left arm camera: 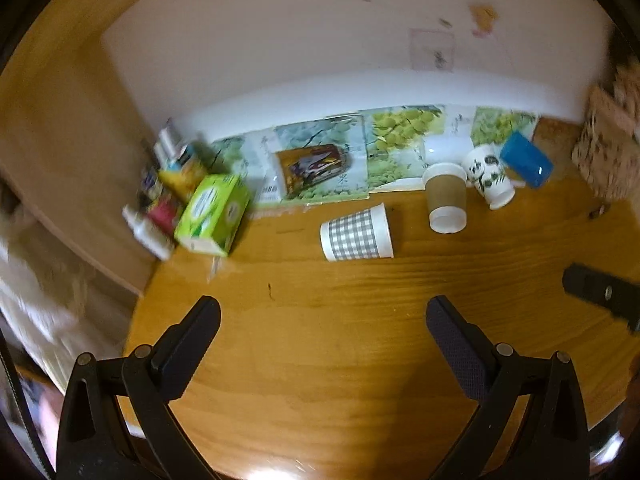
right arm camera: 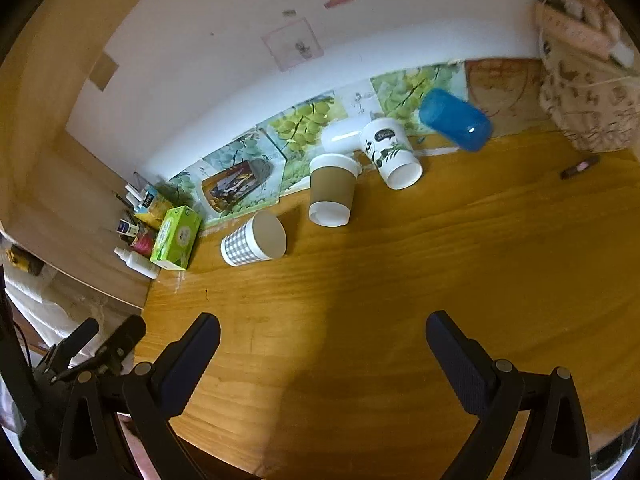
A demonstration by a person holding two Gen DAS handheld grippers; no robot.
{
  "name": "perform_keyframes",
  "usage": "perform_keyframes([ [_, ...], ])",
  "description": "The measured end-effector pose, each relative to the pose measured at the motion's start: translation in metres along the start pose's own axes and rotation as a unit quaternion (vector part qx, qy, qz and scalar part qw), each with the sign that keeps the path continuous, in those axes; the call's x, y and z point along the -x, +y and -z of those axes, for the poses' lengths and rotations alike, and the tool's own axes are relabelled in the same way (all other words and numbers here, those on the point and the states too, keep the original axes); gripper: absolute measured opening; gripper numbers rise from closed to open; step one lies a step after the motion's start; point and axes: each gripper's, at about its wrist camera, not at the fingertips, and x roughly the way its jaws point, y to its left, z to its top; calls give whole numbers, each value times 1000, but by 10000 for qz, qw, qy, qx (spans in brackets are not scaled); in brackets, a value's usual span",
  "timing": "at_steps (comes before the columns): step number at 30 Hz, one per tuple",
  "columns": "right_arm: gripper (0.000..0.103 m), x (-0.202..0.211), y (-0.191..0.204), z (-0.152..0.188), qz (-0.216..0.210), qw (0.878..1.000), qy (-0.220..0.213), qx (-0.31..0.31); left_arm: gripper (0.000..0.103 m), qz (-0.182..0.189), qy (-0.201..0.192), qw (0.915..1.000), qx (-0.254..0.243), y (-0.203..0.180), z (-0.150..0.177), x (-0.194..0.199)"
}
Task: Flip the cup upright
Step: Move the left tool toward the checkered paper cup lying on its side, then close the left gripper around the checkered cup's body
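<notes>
A grey-checked paper cup (left arm camera: 356, 234) lies on its side on the wooden table, mouth to the right; it also shows in the right wrist view (right arm camera: 253, 241). A brown-sleeved cup (left arm camera: 445, 200) (right arm camera: 332, 190), a panda-print cup (left arm camera: 489, 178) (right arm camera: 391, 153) and a blue cup (left arm camera: 526, 159) (right arm camera: 455, 119) also lie tipped further back. My left gripper (left arm camera: 323, 312) is open and empty, well short of the checked cup. My right gripper (right arm camera: 323, 328) is open and empty, back from all the cups.
A green tissue box (left arm camera: 212, 213) (right arm camera: 176, 238) and small bottles (left arm camera: 148, 236) crowd the table's far left corner. Fruit-print placemats (left arm camera: 344, 156) lie along the wall. A patterned fabric bag (right arm camera: 588, 96) stands at the far right. The table's left edge (right arm camera: 140, 308) drops off.
</notes>
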Motion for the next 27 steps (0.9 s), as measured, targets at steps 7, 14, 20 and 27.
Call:
perform_keyframes([
  [7,103,-45,-28,-14,-667,9941,598,-613,103,-423,-67,9868,-1562,-25,-11,-41],
  [14,103,-68,-36,-14,-907,9876,763,-1032,103,-434,-300,9587,-2794,-38,-18,-89],
  [20,103,-80,-36,-8,-948,9821,793,-1419,103,-368,-688,9333,-3506,-44,-24,-119],
  [27,103,-78,-35,3,-712,9804,691,-1703,103,54,-660,9137,-4010,-52,-31,-150],
])
